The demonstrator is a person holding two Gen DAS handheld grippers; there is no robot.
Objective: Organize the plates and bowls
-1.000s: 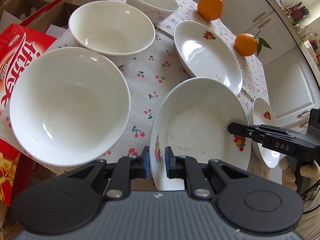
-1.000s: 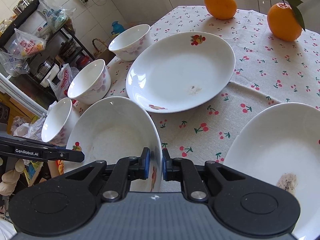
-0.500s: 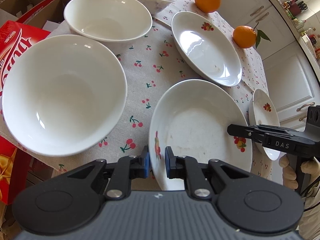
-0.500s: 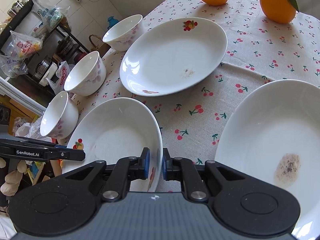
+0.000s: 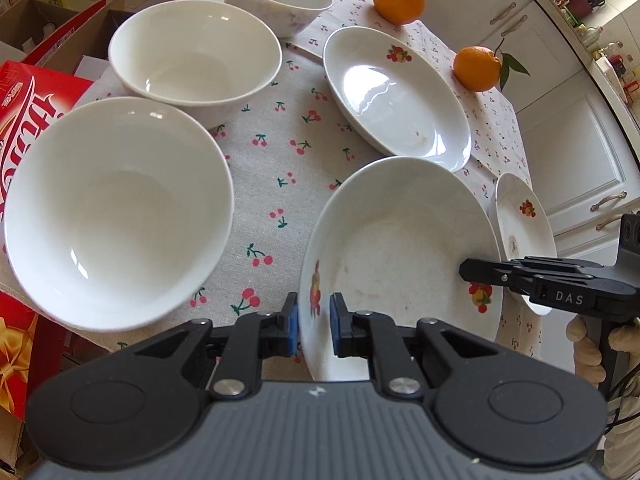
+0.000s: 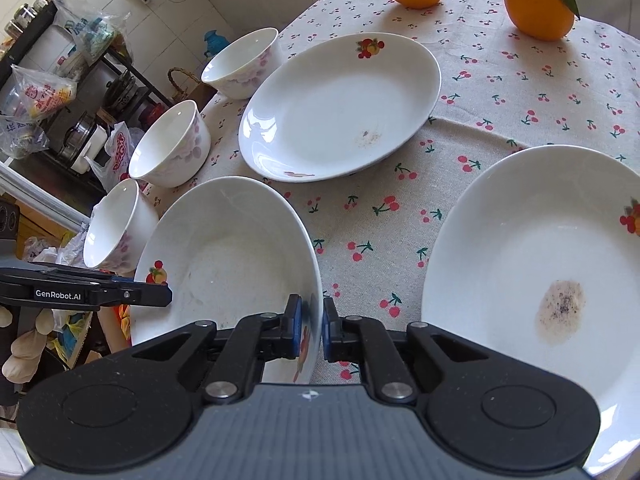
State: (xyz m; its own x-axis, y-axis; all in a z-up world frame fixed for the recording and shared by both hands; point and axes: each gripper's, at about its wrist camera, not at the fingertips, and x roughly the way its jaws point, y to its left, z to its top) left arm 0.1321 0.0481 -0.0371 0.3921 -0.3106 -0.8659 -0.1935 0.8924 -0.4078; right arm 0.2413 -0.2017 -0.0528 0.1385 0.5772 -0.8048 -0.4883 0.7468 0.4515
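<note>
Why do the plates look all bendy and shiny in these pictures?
Left wrist view: the fisheye lens curves the table edge and cupboards, and window light leaves a bright glare patch on the far plate. Right wrist view: the same curving stretches the stained plate at the right edge; everything looks sharp, lit by soft daylight.

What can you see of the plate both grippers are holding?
The held plate is a deep, round, white glazed dish, ceramic by its look, with small fruit motifs on its rim and faint smears inside. The left gripper clamps one side of the rim and the right gripper the opposite side. It is tilted near the edge of the cherry-print tablecloth; whether it touches the cloth is unclear. Nothing lies in it.
</note>
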